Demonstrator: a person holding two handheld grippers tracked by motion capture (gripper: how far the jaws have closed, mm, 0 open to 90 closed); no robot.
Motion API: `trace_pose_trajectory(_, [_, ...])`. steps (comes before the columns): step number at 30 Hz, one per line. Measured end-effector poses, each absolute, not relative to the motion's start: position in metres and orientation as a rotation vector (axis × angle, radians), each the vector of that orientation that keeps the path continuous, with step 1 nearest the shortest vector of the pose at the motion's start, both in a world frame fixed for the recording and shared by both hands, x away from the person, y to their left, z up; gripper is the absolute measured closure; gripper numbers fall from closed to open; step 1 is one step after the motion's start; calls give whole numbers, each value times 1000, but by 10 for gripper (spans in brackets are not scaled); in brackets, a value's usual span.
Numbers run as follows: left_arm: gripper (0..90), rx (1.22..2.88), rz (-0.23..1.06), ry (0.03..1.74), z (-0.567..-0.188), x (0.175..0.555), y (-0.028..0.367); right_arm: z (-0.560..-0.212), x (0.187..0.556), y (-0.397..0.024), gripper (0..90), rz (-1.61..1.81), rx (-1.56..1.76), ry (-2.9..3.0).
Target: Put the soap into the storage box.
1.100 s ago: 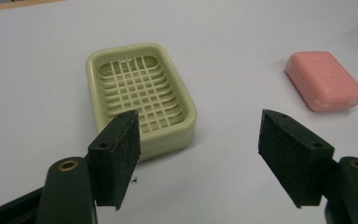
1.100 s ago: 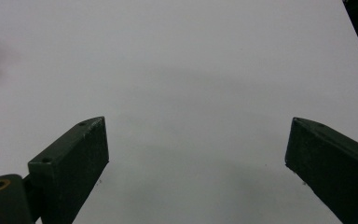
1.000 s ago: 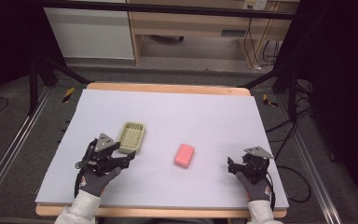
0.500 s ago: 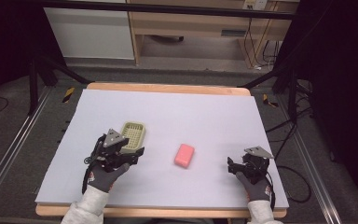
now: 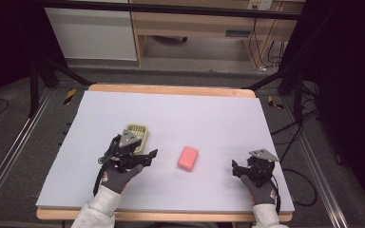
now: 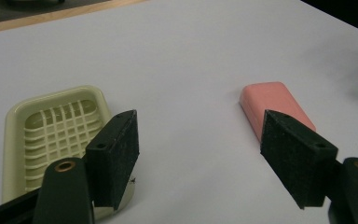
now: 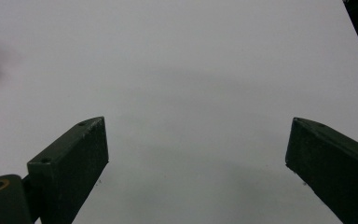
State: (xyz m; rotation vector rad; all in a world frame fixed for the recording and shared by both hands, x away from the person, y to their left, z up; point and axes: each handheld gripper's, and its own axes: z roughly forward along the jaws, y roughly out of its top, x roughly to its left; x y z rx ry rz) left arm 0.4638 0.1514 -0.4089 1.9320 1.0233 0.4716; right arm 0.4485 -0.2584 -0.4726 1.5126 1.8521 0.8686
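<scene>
Soap [image 5: 188, 158], a pink bar, lies flat on the table [image 5: 209, 114] at lower centre of the high view, well apart from the cream dish [image 5: 137, 135] to its left. The left gripper [image 5: 145, 156] sits between them, just right of the dish, with its jaws wide apart and holding nothing. In the left gripper view the bar [image 6: 275, 107] lies behind the right-hand pad [image 6: 296, 161] and the dish [image 6: 51, 135] behind the left-hand one, so the jaws are aimed at the bare table between the two rather than squarely at the bar. The right gripper [image 5: 240, 168] rests at lower right of the high view, its jaws also spread wide and empty, over bare white surface.

The likely trouble is a skewed approach. If the left gripper closes from this line, one pad may strike the bar's near corner and push it away. The smooth bar could also squirt out under an off-centre pinch. A wide swing could nudge the dish.
</scene>
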Motion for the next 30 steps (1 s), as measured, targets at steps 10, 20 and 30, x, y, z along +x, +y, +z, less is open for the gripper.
trace_pose_trajectory(10, [274, 1945, 462, 1010, -409, 468, 138, -473, 449, -258, 61, 866, 1507, 1855])
trace_pose_trajectory(20, [273, 1976, 456, 980, -410, 470, 122, -473, 449, -258, 60, 865, 1506, 1862])
trace_pose_trajectory(30, [269, 1999, 441, 961, -413, 474, 102, -473, 449, -258, 60, 865, 1506, 1862])
